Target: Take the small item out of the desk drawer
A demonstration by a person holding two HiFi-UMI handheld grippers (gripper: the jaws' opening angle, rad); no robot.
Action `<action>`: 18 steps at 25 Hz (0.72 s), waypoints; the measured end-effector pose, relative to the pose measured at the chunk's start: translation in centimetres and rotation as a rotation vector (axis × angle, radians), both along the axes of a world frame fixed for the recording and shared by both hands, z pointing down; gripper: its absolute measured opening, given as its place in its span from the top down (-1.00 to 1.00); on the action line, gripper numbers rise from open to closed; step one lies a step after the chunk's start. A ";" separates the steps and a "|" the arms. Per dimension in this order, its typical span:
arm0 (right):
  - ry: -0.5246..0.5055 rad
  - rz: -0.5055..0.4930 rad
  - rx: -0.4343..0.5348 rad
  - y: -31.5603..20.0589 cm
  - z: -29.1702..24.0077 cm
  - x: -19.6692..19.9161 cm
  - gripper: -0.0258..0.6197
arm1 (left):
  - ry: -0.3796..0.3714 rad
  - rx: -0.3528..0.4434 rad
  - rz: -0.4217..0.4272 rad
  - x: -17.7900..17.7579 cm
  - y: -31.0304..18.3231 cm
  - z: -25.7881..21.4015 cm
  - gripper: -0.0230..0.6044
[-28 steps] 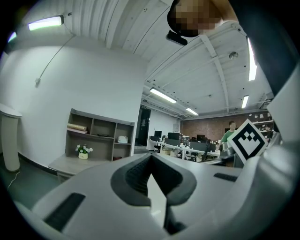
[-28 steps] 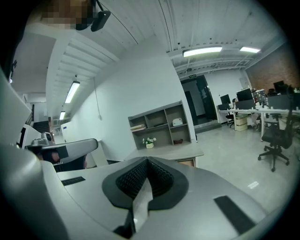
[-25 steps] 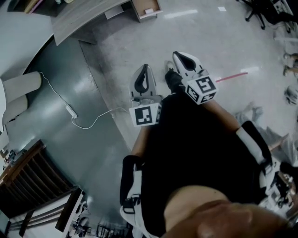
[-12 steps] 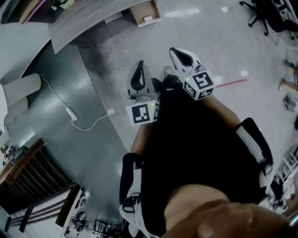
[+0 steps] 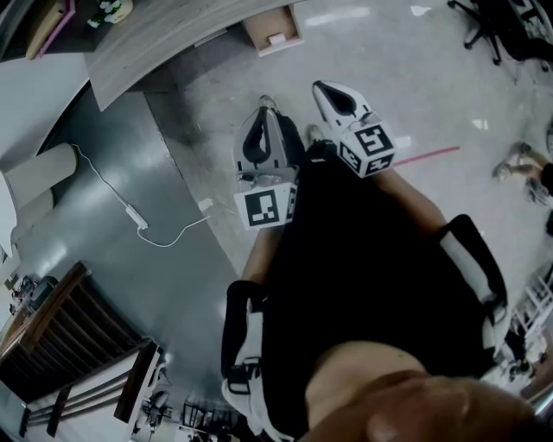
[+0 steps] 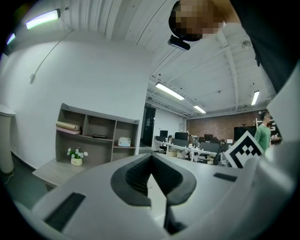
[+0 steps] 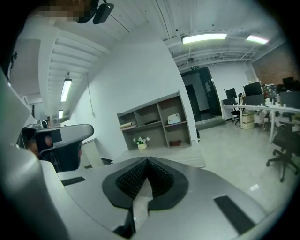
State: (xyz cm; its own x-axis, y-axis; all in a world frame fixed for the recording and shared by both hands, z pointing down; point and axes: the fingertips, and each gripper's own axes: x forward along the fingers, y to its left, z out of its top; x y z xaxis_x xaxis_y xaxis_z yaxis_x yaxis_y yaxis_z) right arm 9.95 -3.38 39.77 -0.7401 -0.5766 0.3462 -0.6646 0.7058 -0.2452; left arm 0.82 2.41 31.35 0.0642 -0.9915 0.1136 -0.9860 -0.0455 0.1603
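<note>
A grey wooden desk [image 5: 164, 34] runs along the top of the head view, with a pulled-out drawer [image 5: 291, 21] at its right end. Something small and white [image 5: 276, 39] lies in the drawer. My left gripper [image 5: 263, 116] and right gripper [image 5: 320, 87] are held side by side in front of the person's body, above the floor and well short of the desk. Both are shut with nothing between the jaws. The left gripper [image 6: 151, 157] points toward the desk [image 6: 51, 169] and its shelf unit [image 6: 96, 136]. The right gripper [image 7: 146, 161] also faces the shelf unit [image 7: 157, 122].
A white cable with a power strip [image 5: 134, 216] lies on the dark floor at left. A dark wooden rack [image 5: 60, 337] stands at lower left. An office chair [image 5: 484, 26] is at top right, a red floor line [image 5: 428, 155] and another person's foot [image 5: 510, 168] at right.
The person has stepped forward: both grippers sit slightly higher in the head view, and a shoe now shows beside the left gripper. Both grippers stay shut.
</note>
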 end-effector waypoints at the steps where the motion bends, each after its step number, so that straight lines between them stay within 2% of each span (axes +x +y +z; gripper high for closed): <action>1: 0.005 0.003 -0.001 -0.5 0.3 -0.5 0.92 | 0.002 0.001 0.003 -0.5 -0.5 0.1 0.95; 10: 0.042 0.021 -0.051 -5.7 2.9 -5.0 0.92 | 0.029 -0.028 0.032 -4.9 -6.2 1.3 0.95; 18: 0.083 0.042 -0.098 -10.5 7.3 -7.9 0.92 | 0.065 -0.074 0.037 -8.2 -10.8 3.4 0.95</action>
State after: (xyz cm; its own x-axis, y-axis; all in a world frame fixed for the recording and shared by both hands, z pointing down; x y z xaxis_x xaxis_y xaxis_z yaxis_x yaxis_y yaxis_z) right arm 2.02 -13.92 47.10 -0.6826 -0.5666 0.4616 -0.7137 0.6526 -0.2544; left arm -7.39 -8.41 34.70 0.1104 -0.9774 0.1805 -0.9714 -0.0676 0.2278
